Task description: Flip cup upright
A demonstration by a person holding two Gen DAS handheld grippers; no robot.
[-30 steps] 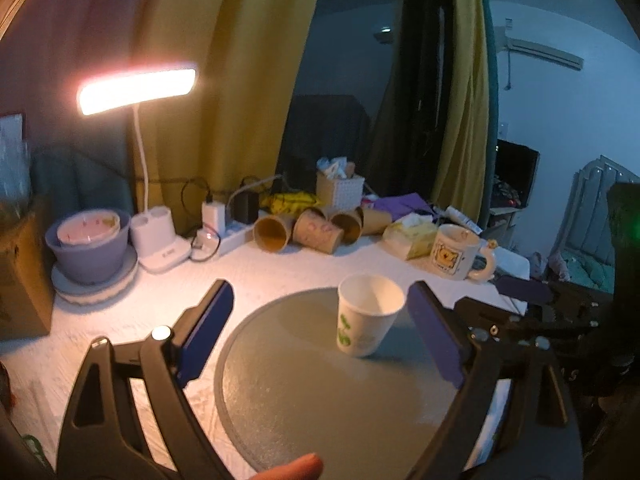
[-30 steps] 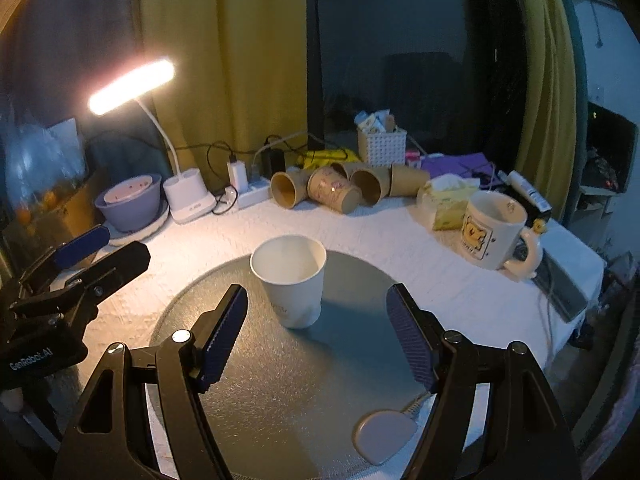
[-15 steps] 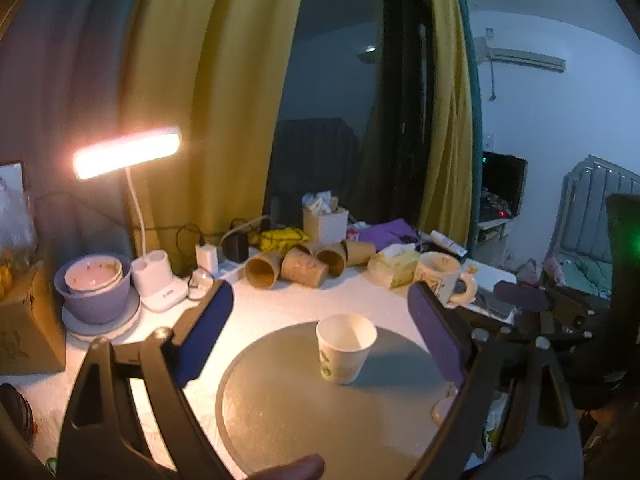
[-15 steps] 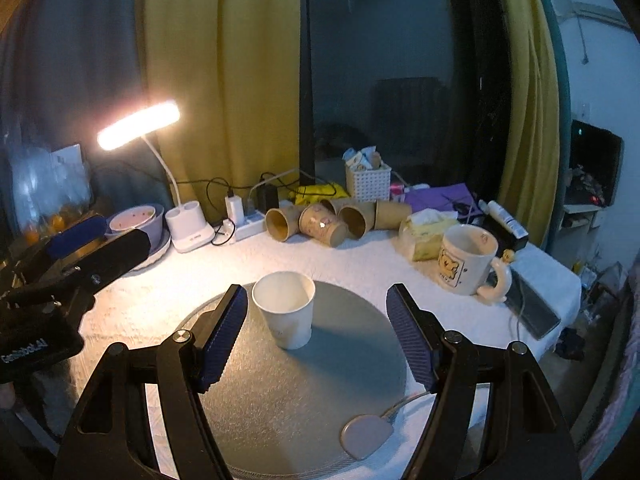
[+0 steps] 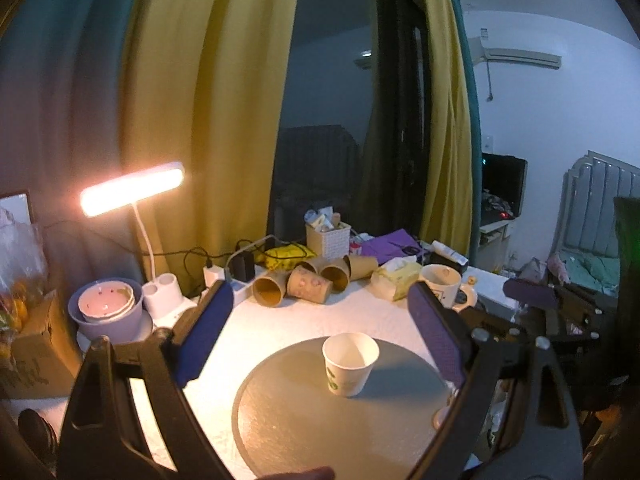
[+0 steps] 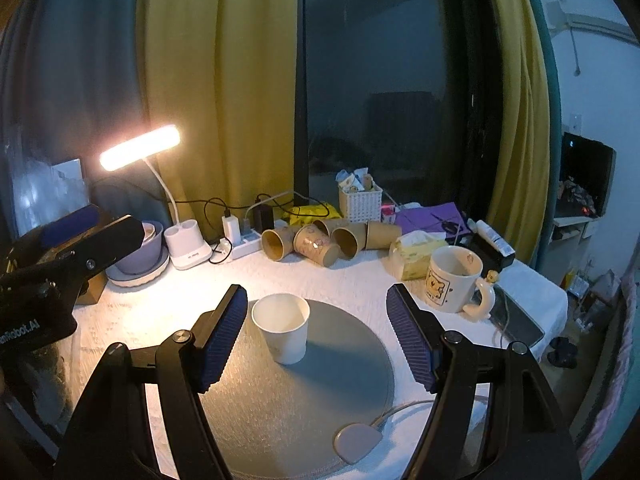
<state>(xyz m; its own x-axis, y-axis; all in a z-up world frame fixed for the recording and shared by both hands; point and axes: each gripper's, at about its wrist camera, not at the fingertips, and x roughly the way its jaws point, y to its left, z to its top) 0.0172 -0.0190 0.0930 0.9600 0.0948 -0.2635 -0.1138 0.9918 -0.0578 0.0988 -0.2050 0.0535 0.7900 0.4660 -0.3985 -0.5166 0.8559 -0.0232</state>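
A white paper cup (image 5: 350, 363) with a green print stands upright, mouth up, on a round grey mat (image 5: 320, 424); it also shows in the right wrist view (image 6: 283, 332) on the mat (image 6: 312, 400). My left gripper (image 5: 320, 340) is open and empty, held back above the table with the cup beyond its fingertips. My right gripper (image 6: 316, 332) is open and empty, raised above the mat, the cup beyond it nearer its left finger. The other gripper shows at each view's edge.
Several brown paper cups (image 6: 320, 240) lie on their sides at the back. A cartoon mug (image 6: 454, 278) and tissue pack (image 6: 418, 252) stand at the right. A lit desk lamp (image 6: 140, 152), a purple bowl (image 5: 106, 312) and a power strip are at the left.
Both grippers have pulled back and risen away from the cup, which looks smaller and farther. The cup stays upright on the mat.
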